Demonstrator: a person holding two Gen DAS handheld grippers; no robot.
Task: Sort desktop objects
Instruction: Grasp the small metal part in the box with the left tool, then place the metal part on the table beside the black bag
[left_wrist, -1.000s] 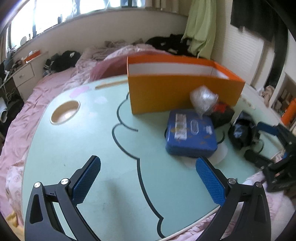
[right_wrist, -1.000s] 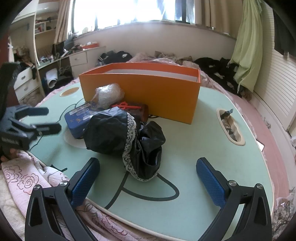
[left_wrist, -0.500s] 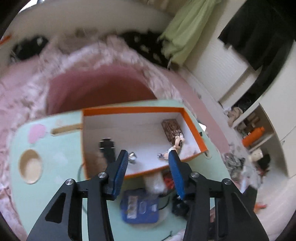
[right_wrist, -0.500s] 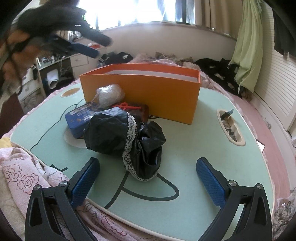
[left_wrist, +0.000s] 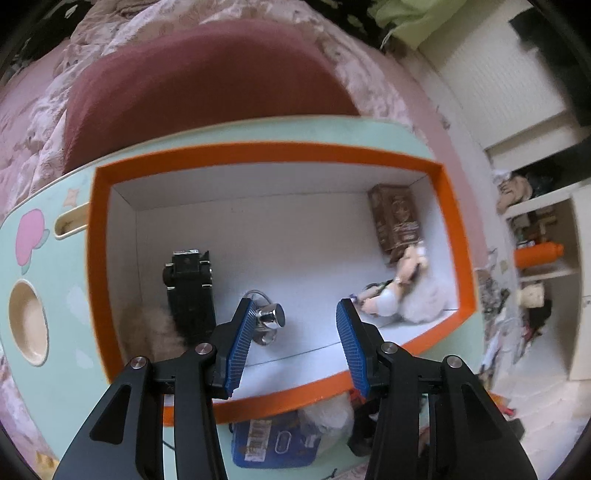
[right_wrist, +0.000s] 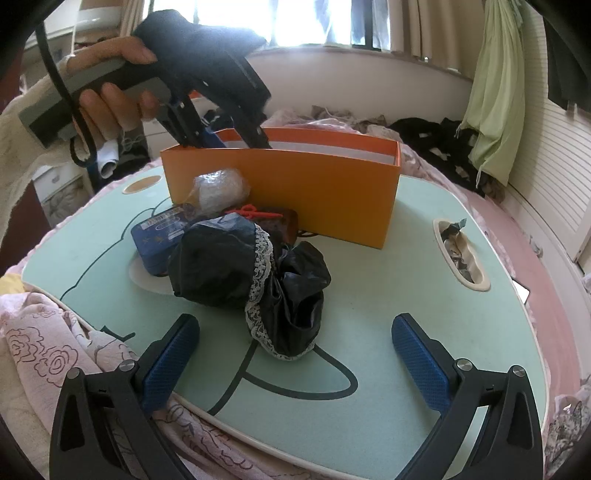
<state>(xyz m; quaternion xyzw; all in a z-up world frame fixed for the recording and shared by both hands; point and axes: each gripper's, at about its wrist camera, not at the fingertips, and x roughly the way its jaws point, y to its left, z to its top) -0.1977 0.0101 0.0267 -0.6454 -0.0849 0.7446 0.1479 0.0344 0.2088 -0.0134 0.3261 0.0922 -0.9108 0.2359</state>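
My left gripper (left_wrist: 293, 306) points steeply down into the orange box (left_wrist: 452, 236). Its jaws stand narrow but apart, with nothing between the pads. Below it lie a chrome knob (left_wrist: 270, 320), a black clip-like device (left_wrist: 188, 288), a brown packet (left_wrist: 397, 221) and a small doll (left_wrist: 395, 284). In the right wrist view a hand holds the left gripper (right_wrist: 232, 142) over the orange box (right_wrist: 295, 192). My right gripper (right_wrist: 295, 343) stands wide open near the table's front edge. A black lace-trimmed bag (right_wrist: 236, 269) lies just beyond it.
In front of the box lie a blue tin (right_wrist: 159, 236), a clear plastic bundle (right_wrist: 219, 188) and a brown item with a red cord (right_wrist: 275, 218). The mint table (right_wrist: 388, 295) has a slot with wrappers (right_wrist: 460, 254) at right. Pink bedding surrounds it.
My left gripper lifted off the table's near side, travelled over the orange box and tipped downward. Its jaws narrowed from wide open. The right gripper kept still.
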